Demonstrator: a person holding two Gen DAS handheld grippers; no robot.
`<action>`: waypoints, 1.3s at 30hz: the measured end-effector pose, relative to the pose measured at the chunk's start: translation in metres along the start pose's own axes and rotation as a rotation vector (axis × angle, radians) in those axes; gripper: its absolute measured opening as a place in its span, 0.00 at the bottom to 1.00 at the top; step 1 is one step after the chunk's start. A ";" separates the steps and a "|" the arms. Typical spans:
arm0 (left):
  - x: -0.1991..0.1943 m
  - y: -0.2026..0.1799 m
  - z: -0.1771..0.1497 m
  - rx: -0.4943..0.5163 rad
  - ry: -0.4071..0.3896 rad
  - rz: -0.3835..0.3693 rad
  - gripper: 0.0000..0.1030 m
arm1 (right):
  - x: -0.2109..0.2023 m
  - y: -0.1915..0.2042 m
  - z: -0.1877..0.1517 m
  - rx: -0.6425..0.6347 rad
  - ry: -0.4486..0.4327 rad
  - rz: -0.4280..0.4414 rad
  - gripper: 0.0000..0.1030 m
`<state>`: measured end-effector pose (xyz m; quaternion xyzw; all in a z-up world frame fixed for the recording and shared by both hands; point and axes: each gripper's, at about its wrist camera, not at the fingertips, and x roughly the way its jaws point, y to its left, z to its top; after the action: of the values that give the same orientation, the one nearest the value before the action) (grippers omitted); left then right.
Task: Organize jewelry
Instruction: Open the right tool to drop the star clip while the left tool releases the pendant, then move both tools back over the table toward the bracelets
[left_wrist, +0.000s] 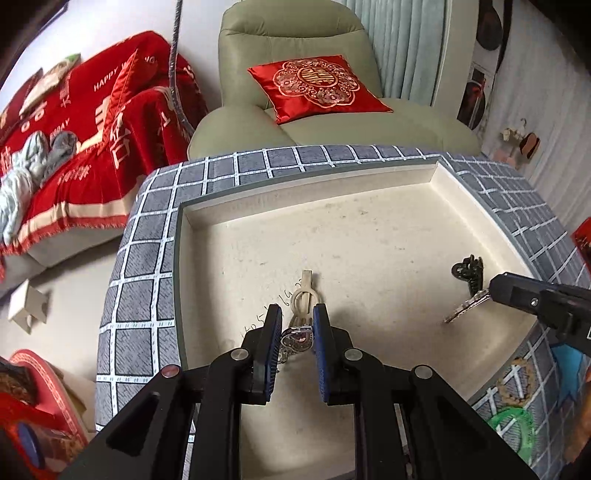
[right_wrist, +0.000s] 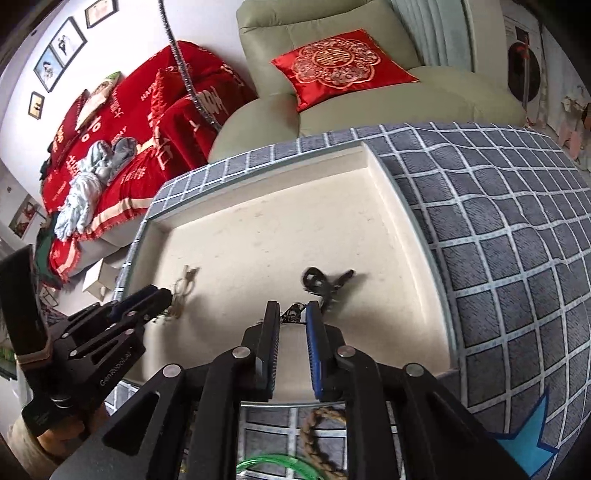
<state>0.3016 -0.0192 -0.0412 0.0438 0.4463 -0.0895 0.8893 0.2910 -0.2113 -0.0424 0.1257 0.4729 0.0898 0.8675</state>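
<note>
Your left gripper hangs over the cream tray with its jaws set narrow around a silver jewelled piece; the pads look to be pressing on it, so you have it in a pinch near the fingertips, with a cream hair clip lying on the tray floor just beyond. Your right gripper is also down low over the same tray, jaws only a little apart, with a small silver pendant piece right at the tips; in the left view that piece sticks out from the tips and slopes down to the tray. You cannot tell from either view whether the pads are pressing on it or have let go. A black hair claw lies just past it, near the tray's right wall. The main risk, to my eye, is the shallow hold on both sides: each piece sits at the very end of the fingers, so a quick lift or a wrist twist could flick it out, and small metal would likely bounce on the hard tray floor or skip over the low rim onto the grey checked cloth. If you open the right jaws wider while close to the black claw, you may nudge it or tangle the pendant with it. The two grippers also work near each other, so crossing paths could knock either piece loose
</note>
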 end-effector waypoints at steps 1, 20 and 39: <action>0.000 -0.001 0.001 0.003 0.000 0.004 0.33 | 0.000 -0.003 -0.001 0.010 0.003 -0.001 0.18; 0.000 -0.007 0.001 0.020 0.004 0.033 0.33 | -0.014 -0.007 0.000 0.005 -0.025 -0.017 0.58; -0.039 -0.001 0.001 -0.023 -0.092 0.040 1.00 | -0.051 0.004 -0.011 -0.010 -0.061 -0.036 0.68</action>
<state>0.2796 -0.0160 -0.0089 0.0384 0.4050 -0.0683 0.9110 0.2545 -0.2205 -0.0061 0.1157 0.4479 0.0727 0.8836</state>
